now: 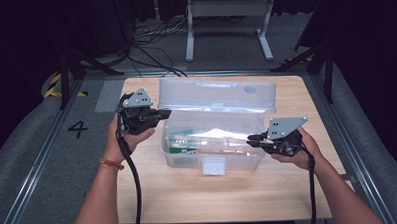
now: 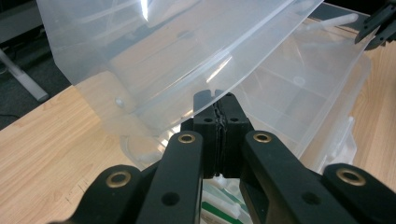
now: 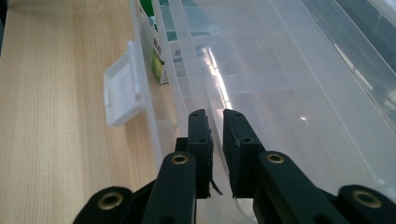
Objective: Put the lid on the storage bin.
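Note:
A clear plastic box (image 1: 238, 163) stands mid-table with its lid (image 1: 216, 94) raised at the back. A green and white carton (image 1: 180, 141) lies in the box's left end. My left gripper (image 1: 164, 113) is at the lid's lower left corner. In the left gripper view the jaws (image 2: 215, 98) are pressed together right at the lid's edge (image 2: 163, 56). My right gripper (image 1: 251, 138) is at the box's right front rim. In the right gripper view its jaws (image 3: 215, 114) stand a narrow gap apart, with the clear rim (image 3: 187, 93) running between them. The white latch (image 3: 123, 95) hangs open.
The wooden table (image 1: 199, 202) has bare surface in front of the box and on both sides. A white metal stand (image 1: 228, 11) and loose cables (image 1: 154, 36) are on the floor beyond the far edge. Dark frame legs (image 1: 325, 62) flank the table.

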Action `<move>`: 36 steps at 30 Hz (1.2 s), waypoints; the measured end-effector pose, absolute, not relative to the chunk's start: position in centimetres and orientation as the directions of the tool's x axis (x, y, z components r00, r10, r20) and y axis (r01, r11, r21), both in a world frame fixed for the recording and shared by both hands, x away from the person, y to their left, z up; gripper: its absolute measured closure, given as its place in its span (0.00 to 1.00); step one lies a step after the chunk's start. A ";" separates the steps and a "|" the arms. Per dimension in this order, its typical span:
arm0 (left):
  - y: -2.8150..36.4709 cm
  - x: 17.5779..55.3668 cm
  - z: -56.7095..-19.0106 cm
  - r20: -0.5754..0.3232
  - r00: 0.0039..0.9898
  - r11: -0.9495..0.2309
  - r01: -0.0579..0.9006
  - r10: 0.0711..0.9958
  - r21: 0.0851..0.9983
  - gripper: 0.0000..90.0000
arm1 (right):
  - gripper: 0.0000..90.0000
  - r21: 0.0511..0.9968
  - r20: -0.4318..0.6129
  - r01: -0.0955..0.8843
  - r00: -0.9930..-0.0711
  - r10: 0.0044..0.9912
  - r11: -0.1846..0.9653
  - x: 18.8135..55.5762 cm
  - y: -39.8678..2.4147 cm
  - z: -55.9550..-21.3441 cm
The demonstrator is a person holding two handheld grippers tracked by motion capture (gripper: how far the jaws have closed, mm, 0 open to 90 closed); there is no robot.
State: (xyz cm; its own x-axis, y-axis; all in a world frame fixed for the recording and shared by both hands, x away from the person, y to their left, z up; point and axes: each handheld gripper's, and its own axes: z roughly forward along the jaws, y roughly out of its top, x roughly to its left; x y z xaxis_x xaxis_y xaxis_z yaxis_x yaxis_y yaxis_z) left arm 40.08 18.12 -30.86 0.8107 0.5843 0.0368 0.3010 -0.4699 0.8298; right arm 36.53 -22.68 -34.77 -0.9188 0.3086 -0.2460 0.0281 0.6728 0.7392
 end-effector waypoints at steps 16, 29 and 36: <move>18.3 39.0 -32.1 0.044 0.823 -0.508 0.307 0.567 0.805 1.00 | 0.95 0.790 -0.213 0.066 -0.903 0.373 0.609 34.8 -26.1 -34.8; 18.9 37.9 -33.5 0.041 0.824 -0.518 0.316 0.565 0.795 1.00 | 0.95 0.786 -0.173 0.122 -0.898 0.405 0.607 34.1 -28.2 -36.2; 18.9 37.3 -34.2 0.049 0.826 -0.525 0.310 0.562 0.793 1.00 | 0.95 0.787 -0.157 0.146 -0.893 0.422 0.600 34.0 -28.8 -36.8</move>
State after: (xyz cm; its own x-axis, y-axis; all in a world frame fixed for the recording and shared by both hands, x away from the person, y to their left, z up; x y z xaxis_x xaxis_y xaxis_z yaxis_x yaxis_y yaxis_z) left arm 37.29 18.92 -34.19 0.8256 0.5621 0.0493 0.3101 -0.5249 0.7927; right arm 33.97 -28.83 -36.79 -0.8930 0.4219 -0.1566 0.1456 0.6001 0.7866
